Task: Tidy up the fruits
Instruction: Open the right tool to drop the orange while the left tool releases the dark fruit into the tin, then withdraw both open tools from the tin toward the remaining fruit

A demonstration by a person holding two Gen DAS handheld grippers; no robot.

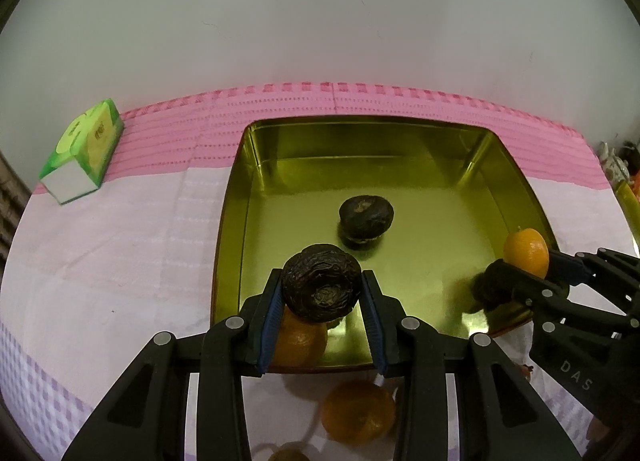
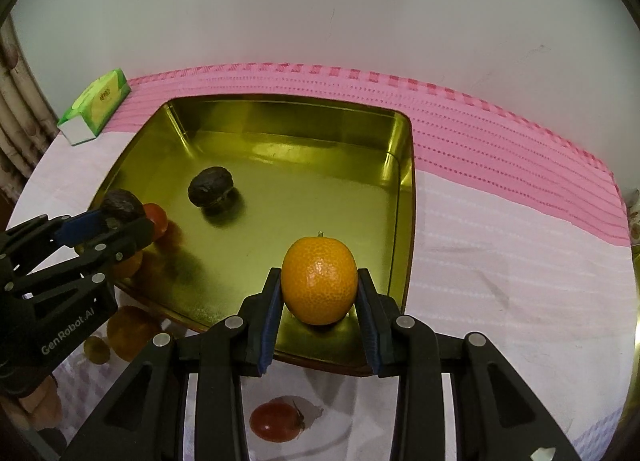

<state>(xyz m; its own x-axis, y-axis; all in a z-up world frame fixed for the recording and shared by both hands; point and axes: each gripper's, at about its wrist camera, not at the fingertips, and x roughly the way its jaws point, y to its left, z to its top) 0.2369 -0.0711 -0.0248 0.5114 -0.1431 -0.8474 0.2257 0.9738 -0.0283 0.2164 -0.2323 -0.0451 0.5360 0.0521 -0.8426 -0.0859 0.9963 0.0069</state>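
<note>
My left gripper (image 1: pixel 322 279) is shut on a dark wrinkled fruit (image 1: pixel 320 289), held over the near left part of the gold tray (image 1: pixel 230 221). A second dark wrinkled fruit (image 1: pixel 366 221) lies on the tray floor. My right gripper (image 2: pixel 319 281) is shut on an orange (image 2: pixel 319 281) above the tray's (image 2: pixel 404 201) near right corner. Each gripper shows in the other's view: the right gripper (image 1: pixel 520 269) with its orange (image 1: pixel 526 255), and the left gripper (image 2: pixel 108 221) with its dark fruit (image 2: pixel 122 203). A red tomato (image 2: pixel 157 219) sits just behind the left gripper's fingers.
A green tissue box (image 1: pixel 82 149) stands at the far left on the pink and white cloth. Loose fruit lies on the table in front of the tray: an orange (image 1: pixel 358 411), a tomato (image 2: pixel 276 421), another orange (image 2: pixel 130 331) and a small greenish fruit (image 2: pixel 96 349). A white wall rises behind.
</note>
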